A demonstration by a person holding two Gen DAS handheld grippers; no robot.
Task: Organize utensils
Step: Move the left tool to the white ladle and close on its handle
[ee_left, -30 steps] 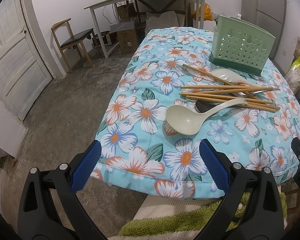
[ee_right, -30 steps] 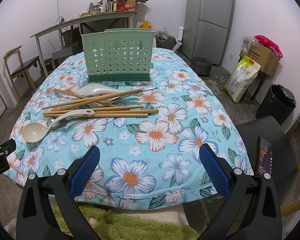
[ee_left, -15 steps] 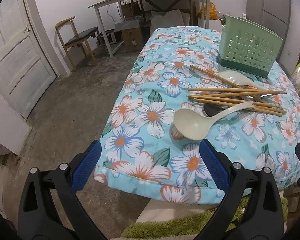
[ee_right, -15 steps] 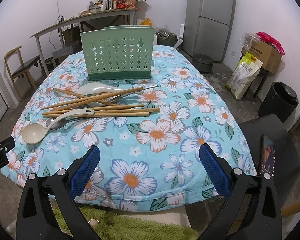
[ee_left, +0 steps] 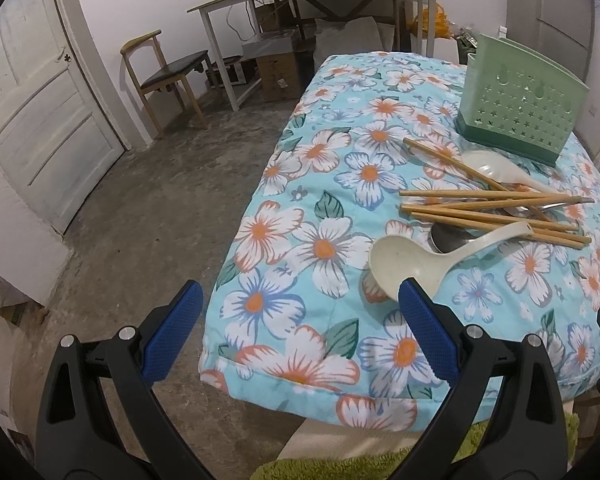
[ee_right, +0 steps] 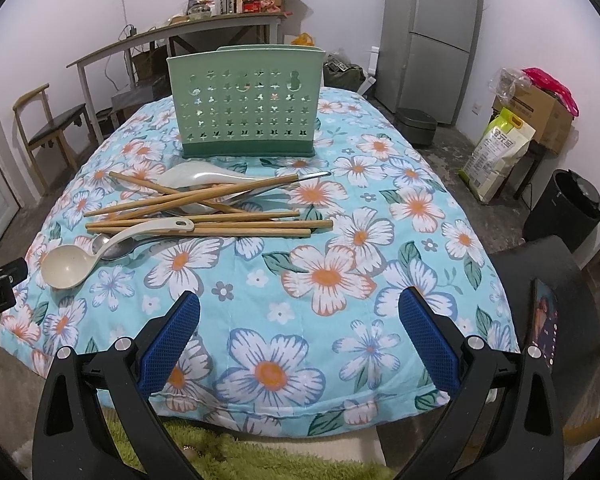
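Observation:
A green perforated utensil holder (ee_right: 244,104) (ee_left: 520,112) stands upright at the far end of a table under a floral cloth (ee_right: 332,272) (ee_left: 324,248). In front of it lies a loose pile: several wooden chopsticks (ee_right: 204,226) (ee_left: 488,216), a beige ladle (ee_right: 66,266) (ee_left: 408,260), a white spoon (ee_right: 196,176) (ee_left: 496,168) and a metal spoon (ee_right: 116,246) (ee_left: 446,236) partly hidden under the ladle. My left gripper (ee_left: 296,332) is open over the table's near left corner, its right finger just short of the ladle bowl. My right gripper (ee_right: 298,334) is open above the near edge, holding nothing.
A grey fridge (ee_right: 432,36), a sack (ee_right: 500,148), a cardboard box (ee_right: 540,116) and a black bin (ee_right: 564,208) stand to the right. A cluttered desk (ee_right: 172,36), a wooden chair (ee_left: 164,76) and a white door (ee_left: 32,112) are on the left. A phone (ee_right: 544,320) lies on a dark seat.
My left gripper has swung left and closer, so the table has shifted right in its view. My right gripper has edged a little forward. The utensils have not moved.

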